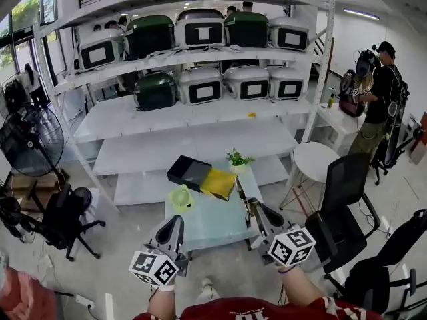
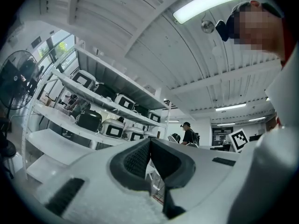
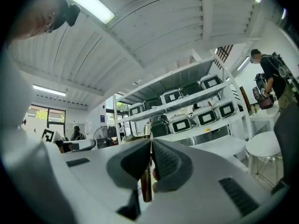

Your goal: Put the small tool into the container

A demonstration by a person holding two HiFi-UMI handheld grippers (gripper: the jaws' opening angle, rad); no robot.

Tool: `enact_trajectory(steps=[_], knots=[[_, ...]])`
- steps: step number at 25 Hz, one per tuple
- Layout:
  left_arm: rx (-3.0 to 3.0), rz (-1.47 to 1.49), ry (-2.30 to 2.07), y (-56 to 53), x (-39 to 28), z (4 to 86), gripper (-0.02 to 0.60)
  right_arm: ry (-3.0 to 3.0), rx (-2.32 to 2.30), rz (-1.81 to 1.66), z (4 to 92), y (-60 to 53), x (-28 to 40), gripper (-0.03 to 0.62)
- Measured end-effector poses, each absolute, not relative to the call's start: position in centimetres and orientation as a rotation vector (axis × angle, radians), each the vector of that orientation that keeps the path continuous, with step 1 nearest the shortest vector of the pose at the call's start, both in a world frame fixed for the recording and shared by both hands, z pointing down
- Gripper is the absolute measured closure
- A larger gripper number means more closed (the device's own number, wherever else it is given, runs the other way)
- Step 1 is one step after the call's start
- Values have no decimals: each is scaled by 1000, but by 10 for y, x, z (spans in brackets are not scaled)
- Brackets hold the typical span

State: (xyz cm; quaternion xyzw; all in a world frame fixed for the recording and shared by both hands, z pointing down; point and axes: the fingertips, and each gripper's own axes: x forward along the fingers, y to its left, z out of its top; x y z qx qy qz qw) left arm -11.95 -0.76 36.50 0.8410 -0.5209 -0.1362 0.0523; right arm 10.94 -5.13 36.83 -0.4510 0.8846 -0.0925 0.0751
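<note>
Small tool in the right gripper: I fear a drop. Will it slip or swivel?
The small tool looks thin and rigid, probably light. Pinched across its narrow shaft by the right gripper, it could pivot. Its seemingly round handle may roll if set down.
</note>
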Motion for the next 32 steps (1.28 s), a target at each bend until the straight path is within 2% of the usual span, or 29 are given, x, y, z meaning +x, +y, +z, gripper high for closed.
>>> enact_trajectory(steps=[19, 32], knots=[[2630, -397, -1480, -182, -172, 343, 577, 2625, -1409, -354, 359, -207, 56, 582], [2644, -343, -1389, -248, -194, 373, 577, 2623, -1439, -443, 391, -268, 32, 582]])
